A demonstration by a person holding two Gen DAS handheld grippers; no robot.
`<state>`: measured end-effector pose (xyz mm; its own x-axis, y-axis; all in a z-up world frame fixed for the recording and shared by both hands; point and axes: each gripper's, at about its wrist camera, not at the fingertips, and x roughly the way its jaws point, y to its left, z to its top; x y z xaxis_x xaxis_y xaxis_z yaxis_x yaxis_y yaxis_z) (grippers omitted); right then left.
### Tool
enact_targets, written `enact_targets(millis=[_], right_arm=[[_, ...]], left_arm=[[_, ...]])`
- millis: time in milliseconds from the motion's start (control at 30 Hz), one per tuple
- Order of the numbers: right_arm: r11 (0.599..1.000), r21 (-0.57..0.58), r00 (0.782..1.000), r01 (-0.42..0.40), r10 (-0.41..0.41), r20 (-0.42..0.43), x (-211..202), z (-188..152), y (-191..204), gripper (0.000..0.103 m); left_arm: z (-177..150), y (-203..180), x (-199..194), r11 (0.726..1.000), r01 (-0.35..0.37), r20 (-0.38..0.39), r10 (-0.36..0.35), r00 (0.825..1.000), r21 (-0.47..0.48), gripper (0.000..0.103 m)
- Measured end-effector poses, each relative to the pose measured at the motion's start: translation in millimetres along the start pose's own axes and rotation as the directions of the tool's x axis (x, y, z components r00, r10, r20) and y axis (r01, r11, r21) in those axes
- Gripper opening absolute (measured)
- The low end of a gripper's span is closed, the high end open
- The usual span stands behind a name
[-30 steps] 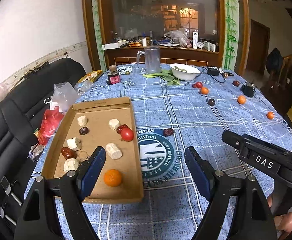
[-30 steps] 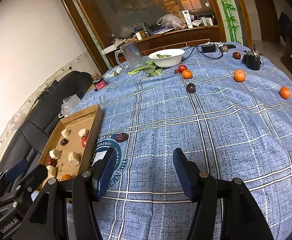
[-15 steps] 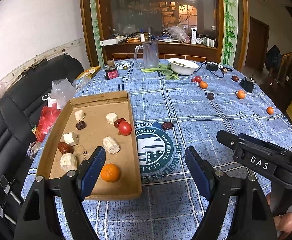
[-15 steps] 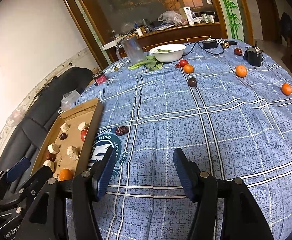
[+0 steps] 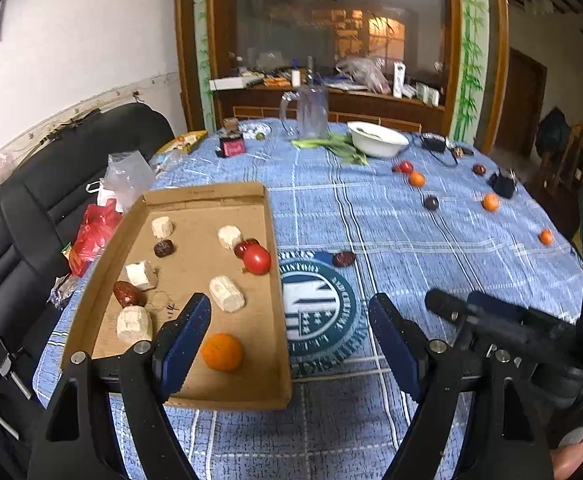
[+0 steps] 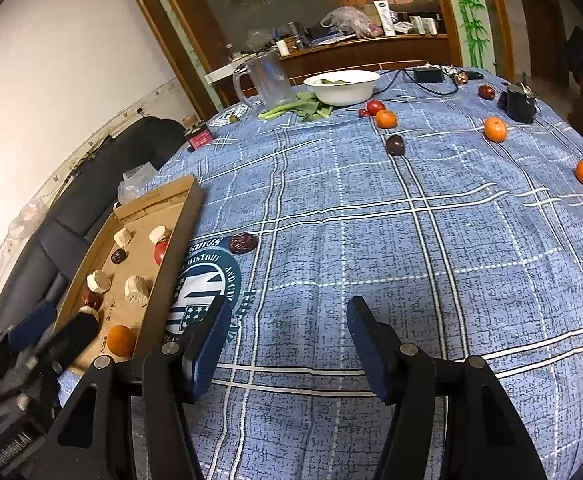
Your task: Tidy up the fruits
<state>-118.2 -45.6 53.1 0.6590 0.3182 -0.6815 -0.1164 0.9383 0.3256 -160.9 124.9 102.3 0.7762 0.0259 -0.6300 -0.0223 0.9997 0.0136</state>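
Note:
A cardboard tray [image 5: 273, 280] lies at the table's left and holds an orange [image 5: 222, 351], a red tomato [image 5: 257, 260], dark dates and several pale chunks. A red date [image 5: 343, 259] lies on the cloth just right of the tray; it also shows in the right wrist view [image 6: 242, 243]. Oranges [image 6: 495, 129], a dark plum [image 6: 395, 145] and a red tomato [image 6: 374, 107] are scattered far right. My left gripper [image 5: 287, 322] is open and empty over the tray's near right edge. My right gripper [image 6: 287, 330] is open and empty above the cloth, right of the tray [image 6: 179, 236].
A white bowl [image 6: 341, 86], green leaves [image 6: 303, 107], a clear jug [image 6: 269, 79], a small red box [image 6: 198, 138] and a black device [image 6: 520, 102] stand at the far side. A black sofa [image 5: 19, 208] with plastic bags [image 5: 95, 232] lies left of the table.
Both grippers have pulled back and risen a little, so the table looks slightly farther. The fruit has not moved. Both grippers stay open.

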Motion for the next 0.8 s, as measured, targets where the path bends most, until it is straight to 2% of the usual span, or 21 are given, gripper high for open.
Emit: enact_targets(millis=[233,367,400,433,467,500,533,633,667,733,800], right_arm=[[1.0,-0.023,1.0,0.002,-0.002,-0.006,1.1,-3.2,6.9,0.065],[0.999,-0.044,1.0,0.005,-0.005,0.004,-3.7,-5.0,12.7,0.065],[0.999,-0.054,1.0,0.008,-0.007,0.008,-5.0,-5.5,15.6,0.065],[0.998,-0.068,1.0,0.011,-0.01,0.015,-6.4,-6.1,19.5,0.065],[0.996,-0.086,1.0,0.013,-0.011,0.022,-8.1,-7.1,24.2,0.065],[0.995,-0.101,1.0,0.013,-0.011,0.028,-9.1,-7.7,28.4,0.065],[0.993,-0.119,0.999,0.014,-0.01,0.034,-10.2,-8.8,33.5,0.065],[0.986,-0.169,0.999,0.006,0.0,0.038,-10.4,-12.4,49.5,0.07],[0.983,-0.183,0.999,-0.001,0.008,0.035,-9.7,-13.9,55.3,0.071],[0.978,-0.208,1.0,-0.009,0.015,0.027,-7.7,-16.2,65.6,0.071],[0.973,-0.23,1.0,-0.016,0.021,0.02,-6.0,-18.8,74.2,0.071]], left_arm=[[-1.0,5.7,2.9,1.0,-0.022,-0.005,0.022,1.0,-0.019,0.081],[-0.7,10.9,-7.5,0.997,-0.058,0.052,0.061,0.997,-0.049,0.081],[-0.2,13.2,-13.4,0.994,-0.091,0.084,0.096,0.992,-0.066,0.087],[0.5,14.7,-17.7,0.99,-0.117,0.106,0.125,0.987,-0.076,0.096],[1.0,16.6,-24.6,0.984,-0.155,0.138,0.167,0.976,-0.092,0.1],[0.4,18.3,-34.2,0.973,-0.202,0.181,0.219,0.959,-0.112,0.103],[-1.8,20.3,-41.9,0.964,-0.234,0.217,0.257,0.942,-0.127,0.103],[-11.5,24.8,-57.4,0.948,-0.271,0.3,0.31,0.902,-0.167,0.103],[-13.5,25.9,-60.1,0.947,-0.272,0.317,0.314,0.895,-0.173,0.103],[-12.6,28.8,-59.1,0.959,-0.238,0.303,0.276,0.912,-0.155,0.103],[-11.8,35.9,-53.7,0.966,-0.198,0.255,0.236,0.938,-0.164,0.103]])
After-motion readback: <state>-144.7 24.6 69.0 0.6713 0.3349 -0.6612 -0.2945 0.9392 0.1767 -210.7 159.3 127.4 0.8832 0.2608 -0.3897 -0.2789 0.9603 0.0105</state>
